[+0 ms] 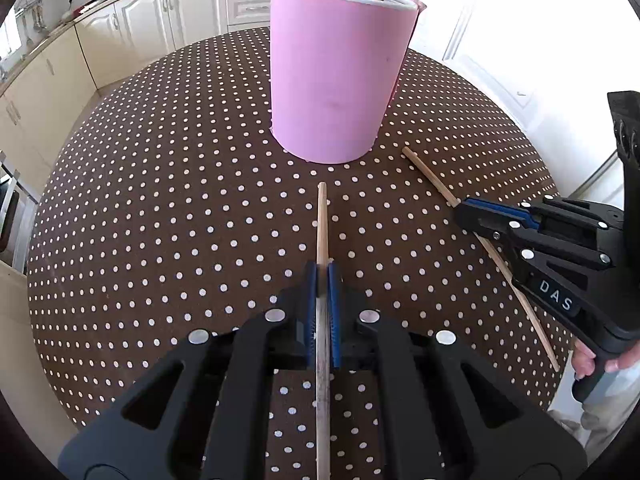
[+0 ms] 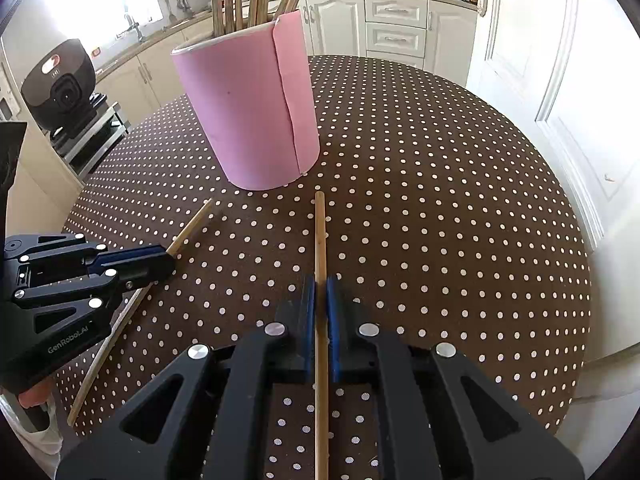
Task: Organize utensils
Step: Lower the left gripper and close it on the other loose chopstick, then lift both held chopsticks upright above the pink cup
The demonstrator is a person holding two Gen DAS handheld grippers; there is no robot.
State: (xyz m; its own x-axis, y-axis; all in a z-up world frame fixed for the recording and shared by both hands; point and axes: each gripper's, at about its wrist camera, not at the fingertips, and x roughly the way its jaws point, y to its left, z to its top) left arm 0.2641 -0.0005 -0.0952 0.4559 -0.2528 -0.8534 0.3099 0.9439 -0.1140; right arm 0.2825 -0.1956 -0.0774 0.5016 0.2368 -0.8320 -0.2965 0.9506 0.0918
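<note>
Cream kitchen cabinets are ringing a round polka-dot tabletop with a pink holder standing mid-table.
Each gripper is clamping one chopstick lying near the table's near edge: the left gripper is pinching the left chopstick, the right gripper the right chopstick. Both sticks are aiming lengthwise toward the holder, equally near.

The left gripper is clamping a chopstick pointing at the pink holder standing on the dotted table; the right gripper is pinching another chopstick nearby.
</note>
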